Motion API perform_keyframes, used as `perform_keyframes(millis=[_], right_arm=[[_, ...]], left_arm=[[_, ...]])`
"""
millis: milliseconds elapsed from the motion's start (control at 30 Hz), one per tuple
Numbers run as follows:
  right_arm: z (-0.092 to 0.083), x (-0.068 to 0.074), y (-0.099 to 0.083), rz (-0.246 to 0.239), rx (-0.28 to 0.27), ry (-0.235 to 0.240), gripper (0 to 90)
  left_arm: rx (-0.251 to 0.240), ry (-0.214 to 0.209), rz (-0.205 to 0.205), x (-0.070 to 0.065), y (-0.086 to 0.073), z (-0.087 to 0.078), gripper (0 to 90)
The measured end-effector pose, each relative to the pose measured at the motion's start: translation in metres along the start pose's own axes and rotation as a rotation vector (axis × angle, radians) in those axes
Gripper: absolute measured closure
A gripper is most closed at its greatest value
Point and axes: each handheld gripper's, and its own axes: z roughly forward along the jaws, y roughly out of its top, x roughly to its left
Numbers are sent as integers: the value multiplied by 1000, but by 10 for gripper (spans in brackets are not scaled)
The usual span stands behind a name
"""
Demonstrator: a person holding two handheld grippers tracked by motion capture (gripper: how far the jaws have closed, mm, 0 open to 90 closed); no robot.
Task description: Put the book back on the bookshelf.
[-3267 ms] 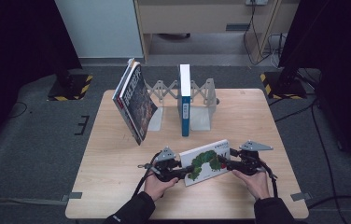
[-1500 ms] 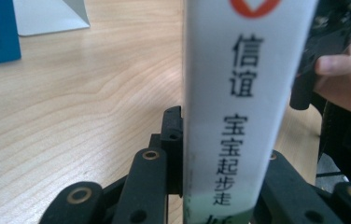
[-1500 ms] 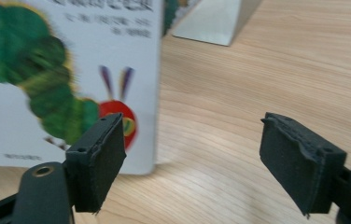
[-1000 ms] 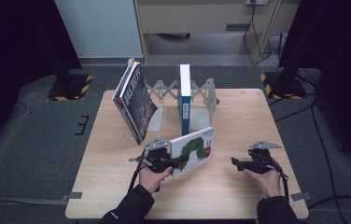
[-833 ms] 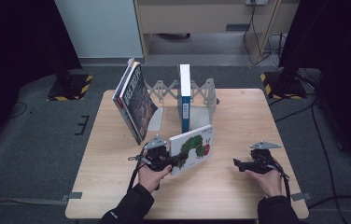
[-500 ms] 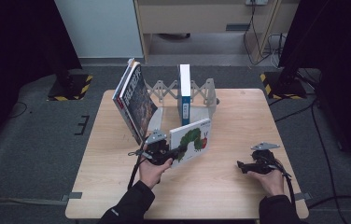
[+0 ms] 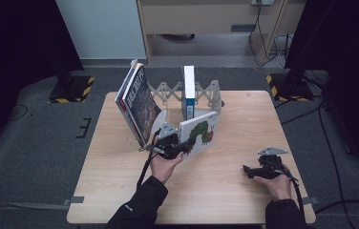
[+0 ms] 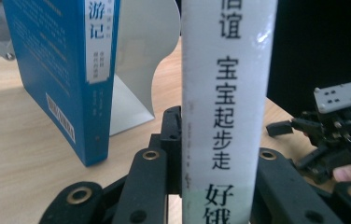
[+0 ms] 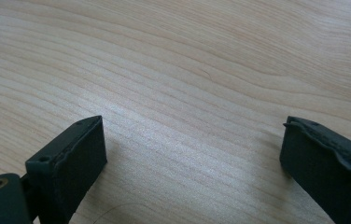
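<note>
Moved: since approx 3 s ago the picture book (image 7: 198, 134) has gone from flat between both grippers to upright in the left gripper (image 7: 170, 147) alone, carried fwd toward the rack (image 7: 206, 93); the right hand has let go and dropped back.
Left gripper: clamped on the book's white spine (image 8: 227, 112); a jaw on each side, pressing. Book stands on edge, green caterpillar cover facing the person, just above/ahead of the gripper.
Right gripper: (image 7: 250, 171) jaws apart, just been opening wider, nothing between them; bare wood only under the pads (image 9: 68, 163). Rests low on the surface, well to the right of the book.
Meaning: handover to one hand looks done; judged step = shelving the book, approx midway. Slot still to reach.
Ahead of left gripper: blue book (image 8: 66, 70) upright in the rack, just left of the held spine, w/ a pale metal bookend (image 8: 141, 56) behind it. Gap beside it looks like the likely slot.
Left of left gripper: two dark-cover books (image 7: 138, 102) leaning at the rack's far-left end, tilted.
Surface: (image 7: 225, 200) light wood, square, otherwise bare near the person.
Room: grey carpet floor, black stands w/ yellow-black striped feet (image 7: 72, 90) at both sides, wooden cabinet and cables at the back.
</note>
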Motion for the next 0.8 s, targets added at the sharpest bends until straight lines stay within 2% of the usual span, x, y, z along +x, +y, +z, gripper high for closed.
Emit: perform_keyframes(millis=[167, 300, 400, 633, 800], right_arm=[[1, 0, -2, -2, -23, 0, 56], [2, 0, -4, 4, -42, -3, 35], [3, 1, -4, 3, -47, -6, 30], [3, 1, -4, 3, -47, -5, 30], [3, 1, -4, 4, -46, -5, 29]], left_arm=[[-9, 9, 2, -2, 3, 6, 743], [-11, 37, 9, -1, 5, 11, 743], [-22, 43, -14, 1, 5, 14, 744], [-48, 69, -26, 6, 12, 19, 743], [-51, 89, -2, 2, 15, 23, 743]])
